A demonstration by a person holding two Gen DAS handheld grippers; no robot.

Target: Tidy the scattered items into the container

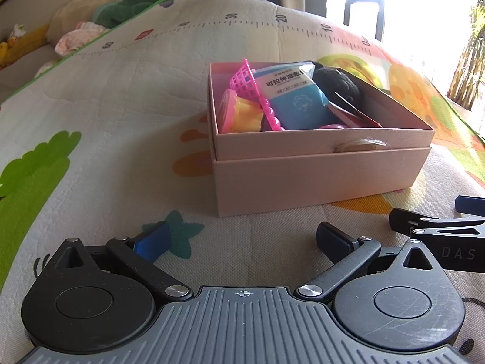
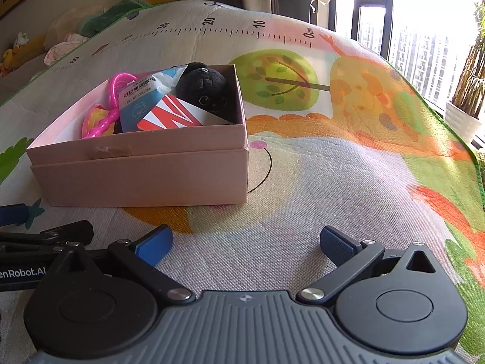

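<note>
The pink cardboard box (image 1: 321, 179) sits on the printed play mat (image 1: 121, 97), ahead of both tools. Inside it lie a black plush toy (image 2: 203, 88), a blue wet-wipe packet (image 1: 298, 100), a pink toy net (image 1: 248, 80), a red-and-white striped card (image 2: 169, 118) and a yellow-and-pink plastic toy (image 1: 239, 115). No loose item shows on the mat in either view, so the tidying appears complete or nearly so.

The left hand-held gripper (image 1: 242, 244) rests low over the mat with its jaws spread wide and nothing between them. The right hand-held gripper (image 2: 247, 244) is likewise spread wide and empty. The two sit just beside one another, each showing at the edge of the other's view.

The governing relation: the box lies ahead and slightly right of the left hand-held gripper, and ahead and to the left of the right one. It therefore stands roughly between the two lines of approach, on the far side of both. Its long axis runs left to right across both views, with a long wall facing the tools. The left hand-held gripper appears somewhat more squarely aligned with that wall. Neither is clearly nearer.

Any further item would have to lie outside these views; none can be confirmed.
</note>
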